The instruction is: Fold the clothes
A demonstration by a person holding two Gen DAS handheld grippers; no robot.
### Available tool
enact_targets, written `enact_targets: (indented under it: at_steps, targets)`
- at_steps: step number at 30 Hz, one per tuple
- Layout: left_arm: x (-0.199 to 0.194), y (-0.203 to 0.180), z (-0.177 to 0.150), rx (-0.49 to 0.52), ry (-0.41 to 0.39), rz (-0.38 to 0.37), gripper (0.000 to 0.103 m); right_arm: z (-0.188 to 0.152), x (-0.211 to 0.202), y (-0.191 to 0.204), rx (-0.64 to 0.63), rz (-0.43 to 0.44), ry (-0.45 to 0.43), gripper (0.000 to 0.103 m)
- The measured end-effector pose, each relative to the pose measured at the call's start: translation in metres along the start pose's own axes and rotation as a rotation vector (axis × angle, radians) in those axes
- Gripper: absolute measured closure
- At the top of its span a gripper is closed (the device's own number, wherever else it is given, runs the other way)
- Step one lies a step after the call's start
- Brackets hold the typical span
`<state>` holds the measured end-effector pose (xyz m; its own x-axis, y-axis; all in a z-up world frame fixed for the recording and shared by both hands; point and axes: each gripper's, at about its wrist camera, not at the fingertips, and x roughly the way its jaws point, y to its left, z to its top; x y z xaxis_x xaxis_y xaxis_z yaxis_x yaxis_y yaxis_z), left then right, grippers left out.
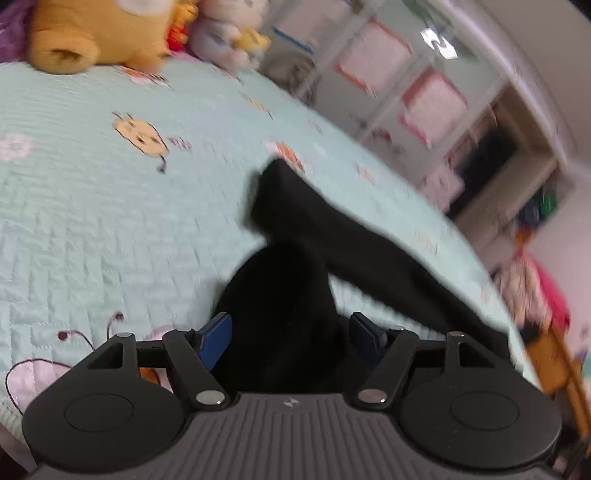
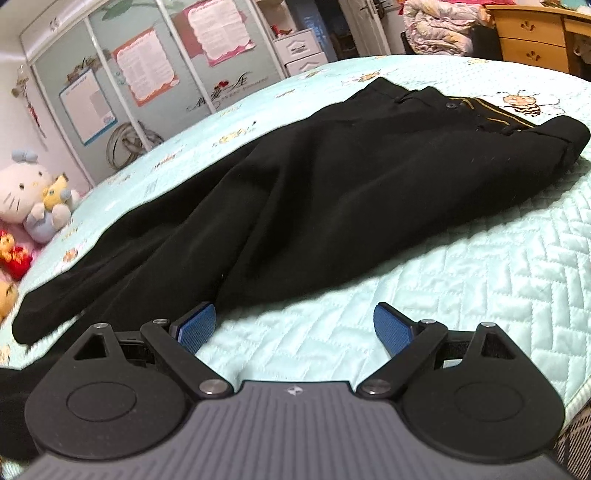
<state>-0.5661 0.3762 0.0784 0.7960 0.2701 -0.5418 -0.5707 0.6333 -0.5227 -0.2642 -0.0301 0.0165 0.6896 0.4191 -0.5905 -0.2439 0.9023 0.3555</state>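
Black trousers lie spread across a mint quilted bedspread, with the gold-striped waistband at the far right and the legs running to the left. My right gripper is open just in front of the trousers' near edge, with only quilt between its blue pads. In the blurred left wrist view, a black trouser leg runs from the bedspread into my left gripper. The cloth bunches between the jaws, and both pads' inner faces still show, so they do not clamp it.
Plush toys sit at the head of the bed: a yellow one and a white cat toy. A wardrobe with pink posters stands beyond the bed. A wooden drawer unit is at the far right. The bed's edge drops off on the right.
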Motion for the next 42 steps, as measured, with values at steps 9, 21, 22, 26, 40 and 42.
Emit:
enact_targets:
  at_steps: [9, 21, 22, 26, 40, 42]
  targets:
    - [-0.016, -0.036, 0.010, -0.022, 0.008, -0.220, 0.092, 0.000, -0.001, 0.005, -0.029, 0.003, 0.008, 0.011]
    - [-0.110, -0.040, 0.052, -0.442, -0.160, -0.472, 0.099, 0.026, -0.014, 0.006, -0.067, 0.023, -0.089, 0.011]
    - [-0.099, -0.033, 0.055, -0.450, -0.152, -0.440, 0.099, 0.027, -0.013, 0.008, -0.079, 0.028, -0.089, 0.011]
    - [-0.048, -0.016, 0.058, -0.510, -0.096, -0.303, 0.099, 0.026, -0.005, 0.014, -0.130, 0.048, -0.061, 0.011]
    - [0.020, 0.042, 0.053, -0.639, -0.035, -0.189, 0.099, -0.012, -0.012, 0.108, -0.706, 0.222, -0.068, 0.011]
    - [0.006, 0.036, 0.047, -0.599, -0.044, -0.225, 0.099, -0.016, -0.011, 0.129, -0.853, 0.278, -0.080, 0.011]
